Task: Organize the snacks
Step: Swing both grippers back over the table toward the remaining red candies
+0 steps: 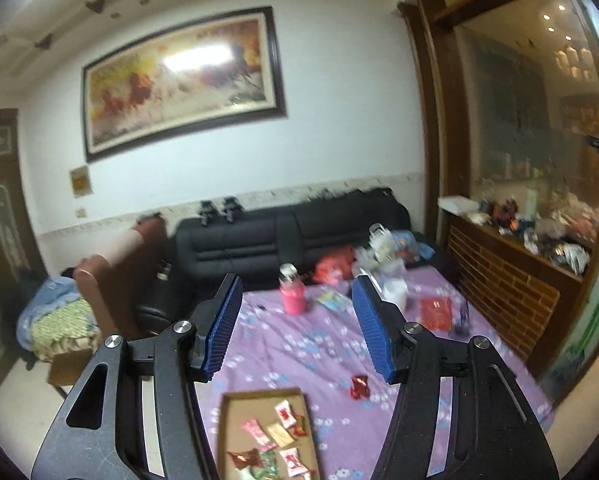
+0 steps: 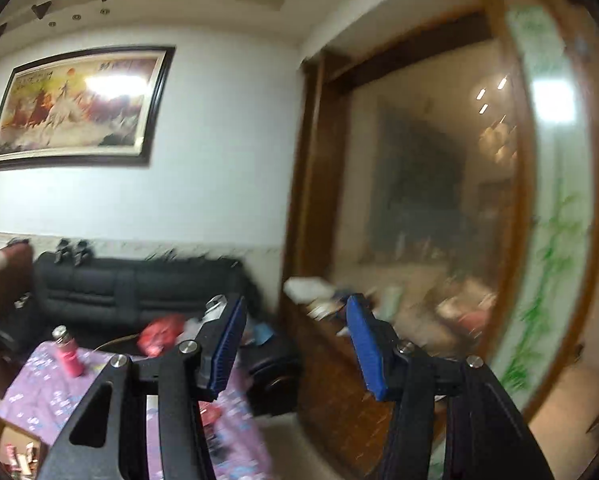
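A brown cardboard tray (image 1: 227, 420) lies on the purple flowered tablecloth (image 1: 299, 352) and holds several wrapped sweets (image 1: 283, 432). One red wrapped sweet (image 1: 359, 386) lies loose on the cloth to the tray's right. My left gripper (image 1: 297, 292) is held high above the table, its blue pads apart and nothing between them. In the blurred right wrist view my right gripper (image 2: 295, 312) points toward the wall and a wooden cabinet, open and empty. A corner of the tray (image 2: 13, 448) shows at the lower left there.
A pink bottle (image 1: 293, 294) stands at the table's far end, near a red packet (image 1: 435, 312), a blue-yellow packet (image 1: 333, 300) and white bags (image 1: 383, 244). A black sofa (image 1: 283, 236) lines the wall. A cluttered wooden cabinet (image 1: 511, 280) stands right, a brown chair (image 1: 115, 280) left.
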A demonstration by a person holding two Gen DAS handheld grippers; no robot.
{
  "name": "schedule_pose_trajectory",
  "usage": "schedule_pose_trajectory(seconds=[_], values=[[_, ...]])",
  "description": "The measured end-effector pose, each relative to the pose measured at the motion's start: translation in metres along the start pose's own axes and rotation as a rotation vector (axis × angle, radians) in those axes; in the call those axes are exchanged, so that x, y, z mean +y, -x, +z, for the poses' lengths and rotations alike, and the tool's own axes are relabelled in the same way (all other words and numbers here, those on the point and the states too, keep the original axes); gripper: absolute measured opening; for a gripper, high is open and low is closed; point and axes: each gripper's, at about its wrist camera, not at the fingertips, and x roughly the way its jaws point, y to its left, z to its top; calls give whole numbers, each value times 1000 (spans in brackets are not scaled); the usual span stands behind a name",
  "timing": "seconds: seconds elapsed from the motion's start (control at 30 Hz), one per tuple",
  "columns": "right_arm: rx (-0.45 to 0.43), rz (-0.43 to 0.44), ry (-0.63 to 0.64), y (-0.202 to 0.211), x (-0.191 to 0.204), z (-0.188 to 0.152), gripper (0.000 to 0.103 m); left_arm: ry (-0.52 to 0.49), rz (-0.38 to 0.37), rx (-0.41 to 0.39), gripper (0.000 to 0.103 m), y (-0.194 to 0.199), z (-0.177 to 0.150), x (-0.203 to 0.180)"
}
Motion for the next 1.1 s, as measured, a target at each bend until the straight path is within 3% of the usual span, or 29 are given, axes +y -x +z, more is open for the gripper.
schedule_pose_trajectory(seconds=[0.1, 0.27, 0.33, 0.43, 0.57, 0.73, 0.9, 1.0, 1.1], values=[[-38, -78, 8, 39, -25, 36, 58, -24, 99, -48, 66, 33, 43, 1], [-84, -159, -24, 82, -51, 62, 65, -41, 239, -150, 72, 78, 93, 1], [-86, -180, -36, 91, -58, 64, 65, -29, 251, -169, 81, 91, 100, 4], [-74, -170, -58, 88, -59, 54, 70, -37, 190, -140, 81, 89, 85, 3], [-24, -94, -33, 70, -47, 24, 71, -112, 70, -76, 81, 53, 35, -12], [118, 71, 67, 19, 18, -44, 71, -95, -128, 58, 81, -27, -54, -43], [272, 317, 96, -27, 103, -154, 71, -93, -216, 177, 81, -110, -169, -84], [359, 463, 72, -48, 158, -235, 71, 7, -335, 315, 81, -165, -235, -104], [455, 574, 41, -72, 212, -303, 71, 111, -360, 451, 81, -232, -285, -119]])
